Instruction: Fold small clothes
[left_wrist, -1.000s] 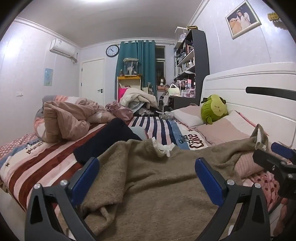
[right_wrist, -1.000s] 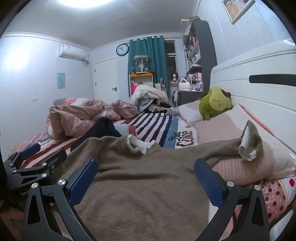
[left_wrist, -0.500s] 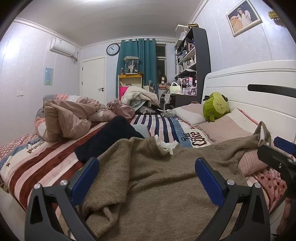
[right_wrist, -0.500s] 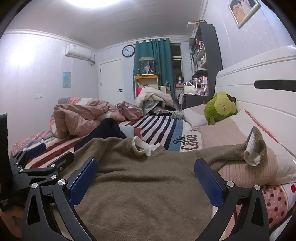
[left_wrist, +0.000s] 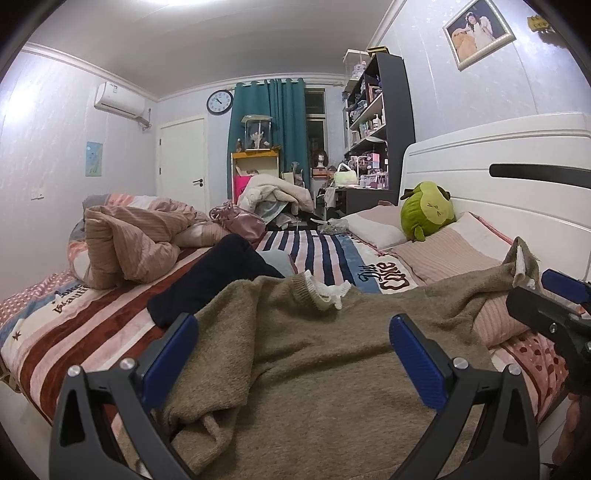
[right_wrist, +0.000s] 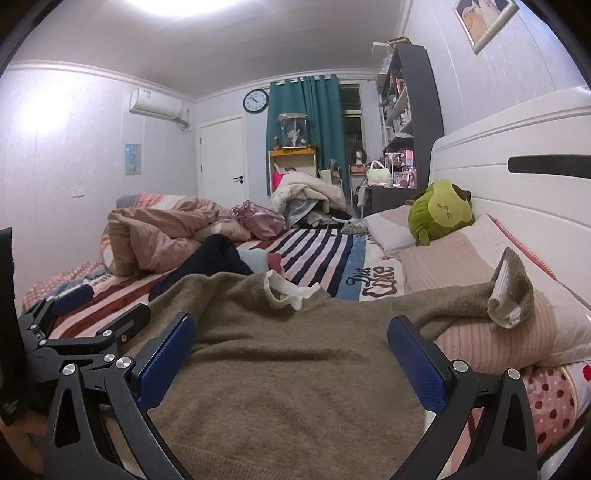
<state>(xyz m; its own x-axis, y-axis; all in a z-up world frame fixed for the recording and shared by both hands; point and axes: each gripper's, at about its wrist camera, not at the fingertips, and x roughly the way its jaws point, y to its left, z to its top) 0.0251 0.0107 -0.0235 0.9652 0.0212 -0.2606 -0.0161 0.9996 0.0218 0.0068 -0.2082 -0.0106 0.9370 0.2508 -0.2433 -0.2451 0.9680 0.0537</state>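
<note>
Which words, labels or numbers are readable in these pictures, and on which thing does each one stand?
"Diet Coke": dark script on the striped bedsheet, beside the pillow.
Dark lettering on the left part of the bedsheet, in the left wrist view: only partly visible, not readable.
Wall clock: numerals too small to read.
Bottles and boxes on the shelf: labels too small and blurred.

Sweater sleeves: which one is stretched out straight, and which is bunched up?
The right sleeve lies stretched across the pink pillow, cuff upturned. The left sleeve is the bunched one, crumpled beside the left tool.
</note>
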